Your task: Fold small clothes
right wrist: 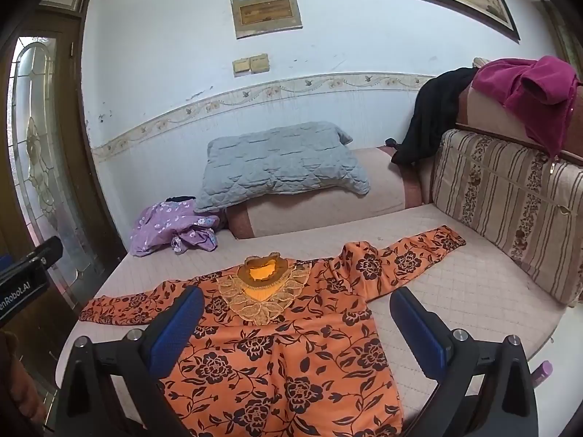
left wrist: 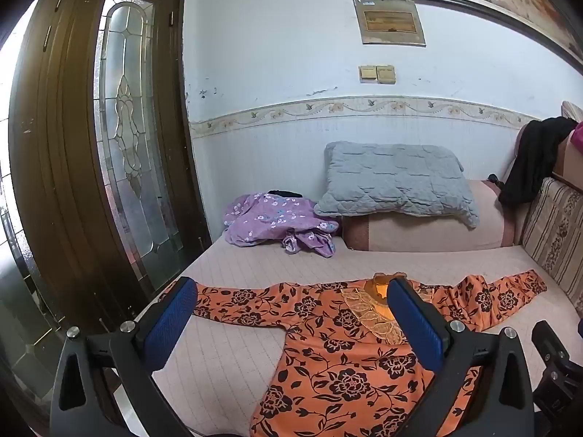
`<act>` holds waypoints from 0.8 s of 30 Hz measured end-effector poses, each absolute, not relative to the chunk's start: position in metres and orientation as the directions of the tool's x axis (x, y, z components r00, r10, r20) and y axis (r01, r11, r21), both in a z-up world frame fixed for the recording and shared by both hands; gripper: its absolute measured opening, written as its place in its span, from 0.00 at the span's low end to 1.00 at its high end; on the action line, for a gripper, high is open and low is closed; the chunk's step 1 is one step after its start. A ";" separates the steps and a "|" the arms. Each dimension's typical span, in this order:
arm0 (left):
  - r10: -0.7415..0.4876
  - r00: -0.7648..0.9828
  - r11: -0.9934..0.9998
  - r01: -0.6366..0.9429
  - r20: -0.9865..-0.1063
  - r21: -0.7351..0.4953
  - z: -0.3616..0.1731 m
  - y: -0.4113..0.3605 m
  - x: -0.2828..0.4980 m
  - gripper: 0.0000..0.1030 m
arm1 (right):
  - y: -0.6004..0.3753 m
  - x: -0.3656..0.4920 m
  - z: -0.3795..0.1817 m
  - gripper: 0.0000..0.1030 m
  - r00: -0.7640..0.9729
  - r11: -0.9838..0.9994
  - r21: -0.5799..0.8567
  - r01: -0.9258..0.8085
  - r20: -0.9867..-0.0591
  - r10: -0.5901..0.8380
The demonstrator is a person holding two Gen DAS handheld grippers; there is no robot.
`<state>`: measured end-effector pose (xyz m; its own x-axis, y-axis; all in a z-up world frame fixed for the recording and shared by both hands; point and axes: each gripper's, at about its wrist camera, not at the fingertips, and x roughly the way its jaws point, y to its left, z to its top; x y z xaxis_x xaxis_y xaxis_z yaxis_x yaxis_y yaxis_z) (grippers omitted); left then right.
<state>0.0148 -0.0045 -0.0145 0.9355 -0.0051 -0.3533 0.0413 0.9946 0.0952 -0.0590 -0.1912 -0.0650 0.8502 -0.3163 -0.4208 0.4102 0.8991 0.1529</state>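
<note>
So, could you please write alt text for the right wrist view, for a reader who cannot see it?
An orange floral blouse lies flat on a quilted sofa seat, sleeves spread, with the open right gripper above it holding nothing. Behind are a crumpled purple garment and a grey pillow; a magenta cloth hangs over the backrest.

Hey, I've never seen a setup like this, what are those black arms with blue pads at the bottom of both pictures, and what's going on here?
Those are two handheld grippers, one in each of a person's hands, each with a camera looking forward along its two fingers. One picture comes from the left gripper, the other from the right gripper. Both stand wide open and hold nothing.

In front of them, on a quilted sofa seat, an orange flowered blouse lies spread flat with its sleeves out, ready for folding. Further back lie a crumpled purple garment and a grey pillow. A black cloth and a magenta cloth hang over the backrest.
</note>
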 end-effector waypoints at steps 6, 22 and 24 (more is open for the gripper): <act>-0.003 0.930 0.994 0.044 -0.366 0.103 -0.020 -0.006 0.019 1.00 | -0.192 -0.057 -0.066 1.00 0.842 0.893 0.153 0.423 -0.429 -0.326; 0.008 0.928 0.992 0.040 -0.373 0.121 -0.025 -0.014 0.036 1.00 | -0.204 -0.035 -0.065 1.00 0.835 0.902 0.129 0.413 -0.450 -0.318; 0.007 0.925 0.992 0.043 -0.381 0.121 -0.028 -0.017 0.042 1.00 | -0.207 -0.031 -0.067 1.00 0.833 0.899 0.137 0.416 -0.453 -0.317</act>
<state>0.0417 -0.0170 -0.0282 0.9246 0.0066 -0.3810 0.0430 0.9917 0.1215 -0.0306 -0.2071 -0.0671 0.8335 -0.3167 -0.4528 0.4161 0.8989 0.1371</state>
